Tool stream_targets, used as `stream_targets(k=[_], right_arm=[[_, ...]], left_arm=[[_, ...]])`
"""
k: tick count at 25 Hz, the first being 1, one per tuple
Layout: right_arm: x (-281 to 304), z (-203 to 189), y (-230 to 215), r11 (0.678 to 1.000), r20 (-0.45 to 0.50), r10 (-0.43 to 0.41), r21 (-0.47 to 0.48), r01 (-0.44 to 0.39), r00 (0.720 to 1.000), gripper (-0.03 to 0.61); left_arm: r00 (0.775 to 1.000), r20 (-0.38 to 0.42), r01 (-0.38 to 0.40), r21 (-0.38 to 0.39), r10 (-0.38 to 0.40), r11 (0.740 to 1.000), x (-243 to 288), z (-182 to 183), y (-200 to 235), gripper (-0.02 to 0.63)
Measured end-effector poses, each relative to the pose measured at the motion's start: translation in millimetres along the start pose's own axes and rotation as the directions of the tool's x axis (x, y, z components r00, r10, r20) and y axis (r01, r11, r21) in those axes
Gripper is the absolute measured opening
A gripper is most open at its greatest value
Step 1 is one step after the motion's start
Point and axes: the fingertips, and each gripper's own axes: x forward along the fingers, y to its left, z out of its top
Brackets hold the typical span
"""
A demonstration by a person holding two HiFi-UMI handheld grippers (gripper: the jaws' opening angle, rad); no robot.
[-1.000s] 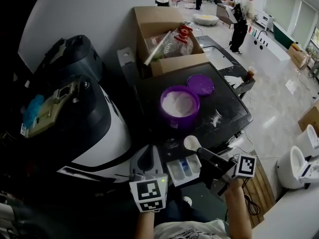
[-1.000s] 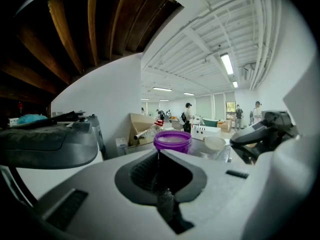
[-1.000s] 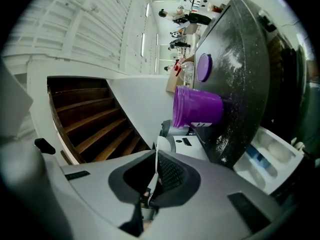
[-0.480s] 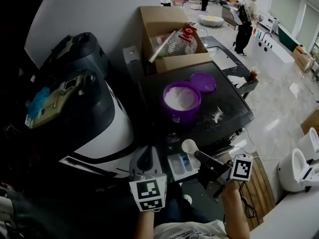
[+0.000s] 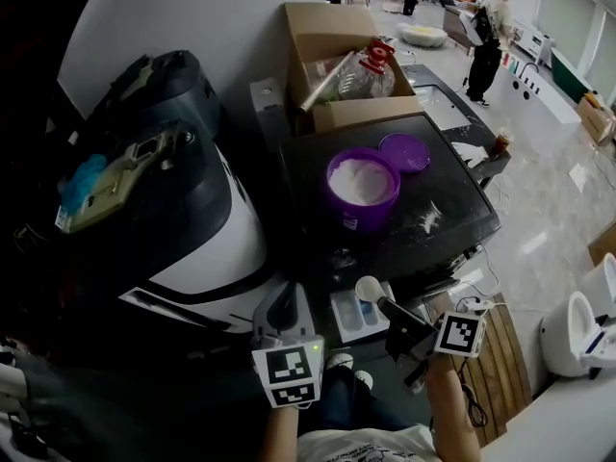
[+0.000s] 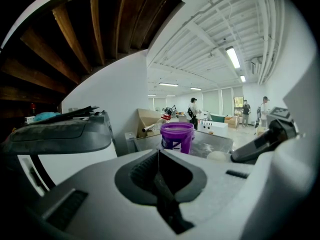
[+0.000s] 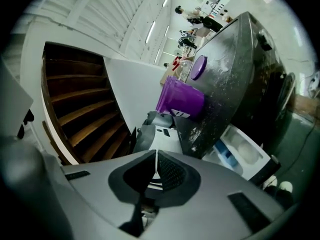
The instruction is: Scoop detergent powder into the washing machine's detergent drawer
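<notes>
Now | scoop (image 5: 369, 288) handle between right gripper (image 5: 389, 307) fingers | bowl over drawer (image 5: 341, 318)

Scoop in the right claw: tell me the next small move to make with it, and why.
Probably roll the scoop over to tip whatever powder it carries into the detergent drawer. The right claw is shut on the scoop's handle, and the white bowl hangs at the open drawer's far edge, well clear of the purple tub.

Open showroom-like hall: washing machine (image 5: 454, 198), toilets (image 5: 561, 327), ceiling strip lights (image 6: 232, 57)
</notes>
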Motion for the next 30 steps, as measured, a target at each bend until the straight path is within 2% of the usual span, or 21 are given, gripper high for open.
stream_targets(k=[4,10,17,19,26,30], right_arm=[[1.1,-7.3,-11.4,0.995,-0.018,-0.091,-0.027,0.091,0.996,0.020],[8.6,-16.9,-26.0,0.987,-0.041,-0.144,-0.080,0.140,0.989,0.020],[15.9,-26.3,-43.6,0.958,-0.063,-0.236,-0.180,0.222,0.970,0.020],[17.6,-27.4,-46.8,0.937,-0.067,-0.276,-0.239,0.253,0.959,0.020],[26.6,-32.4,-57.4,0.834,-0.079,-0.398,-0.446,0.324,0.914,0.020],[33.5,-38.9,-59.9,0.760,-0.083,-0.456,-0.555,0.339,0.886,0.020]], left_arm=[[1.000,-0.017,-0.003,-0.007,0.003,1.000,1.7,-4.6,2.4,0.009],[0.999,-0.038,0.009,-0.009,-0.010,1.000,5.1,-12.7,3.7,0.009],[0.998,-0.063,0.020,-0.010,-0.021,1.000,11.9,-23.2,8.2,0.009],[0.997,-0.067,0.023,-0.012,-0.024,1.000,13.2,-24.7,9.1,0.009],[0.997,-0.074,0.029,-0.020,-0.031,0.999,18.6,-29.3,13.9,0.009],[0.997,-0.072,0.028,-0.028,-0.030,0.999,20.1,-29.2,17.6,0.009]])
